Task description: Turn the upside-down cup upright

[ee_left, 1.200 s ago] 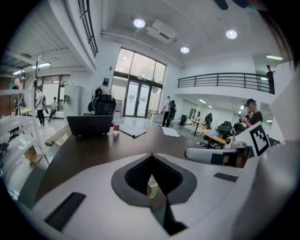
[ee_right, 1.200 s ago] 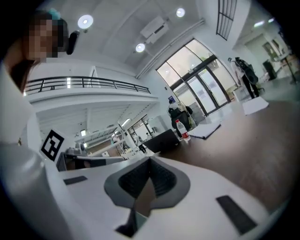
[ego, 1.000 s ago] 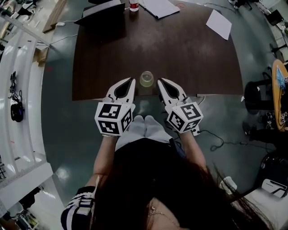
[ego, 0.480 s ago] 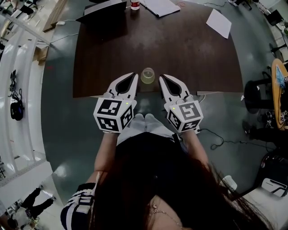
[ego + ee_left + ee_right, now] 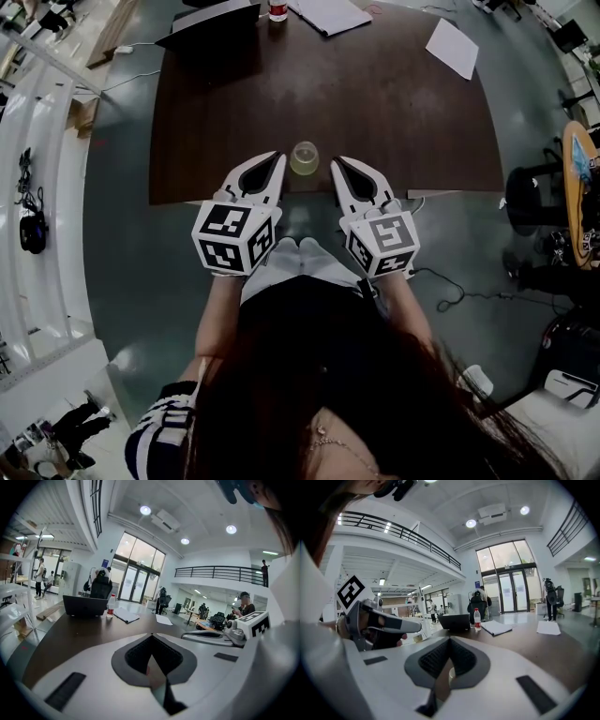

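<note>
Left gripper: jaws were closed together with nothing between them, as its own view confirmed. It was held at the near edge of the table, just to the left of the cup and apart from it.

Cup: a pale, translucent cup stood on the table close to the near edge, between the two gripper tips and touched by neither. From the steep overhead angle I could not tell for certain which end faced up. As no tool had a hold on it, I judged it was not yet turned.

Right gripper: jaws were likewise pressed together and empty. It sat just right of the cup, roughly mirroring the left, with a clear gap to the cup wall.

Far side of the table, left to right: laptop, bottle, notebook, sheet of paper. All were well apart from the cup and out of the working area.

Progress, as a judgement: the approach looked finished, with both tools flanking the cup, but nothing of the task proper was done. What remained was to open one gripper, close it on the cup wall, lift, roll it over, set it down mouth up and release.
</note>
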A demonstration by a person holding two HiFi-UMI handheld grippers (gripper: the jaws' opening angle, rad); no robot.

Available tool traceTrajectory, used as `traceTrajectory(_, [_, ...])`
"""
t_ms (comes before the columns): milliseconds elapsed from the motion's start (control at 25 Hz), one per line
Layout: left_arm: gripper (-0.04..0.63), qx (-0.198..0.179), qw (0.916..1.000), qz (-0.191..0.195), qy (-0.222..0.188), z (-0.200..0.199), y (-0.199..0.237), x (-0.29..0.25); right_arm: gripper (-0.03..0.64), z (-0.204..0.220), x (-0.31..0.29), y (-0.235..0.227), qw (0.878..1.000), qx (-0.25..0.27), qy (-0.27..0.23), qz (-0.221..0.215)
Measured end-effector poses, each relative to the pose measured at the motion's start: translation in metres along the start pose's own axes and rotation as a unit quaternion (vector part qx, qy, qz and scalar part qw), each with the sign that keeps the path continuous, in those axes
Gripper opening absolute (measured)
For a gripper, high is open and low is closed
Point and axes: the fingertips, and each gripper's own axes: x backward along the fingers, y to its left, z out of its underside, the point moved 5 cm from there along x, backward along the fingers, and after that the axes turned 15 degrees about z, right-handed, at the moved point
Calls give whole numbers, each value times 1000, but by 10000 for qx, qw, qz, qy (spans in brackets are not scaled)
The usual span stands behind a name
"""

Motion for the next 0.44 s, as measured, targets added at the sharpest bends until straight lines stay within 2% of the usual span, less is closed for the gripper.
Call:
traceTrajectory(200, [2, -9, 9998, 21, 202, 5, 3, -2, 17, 1, 0, 0, 10000, 34, 20, 30])
traceTrajectory(440, [2, 45, 9997, -19, 226, 7, 6, 1, 17, 2, 2, 3, 10000, 13, 53, 54])
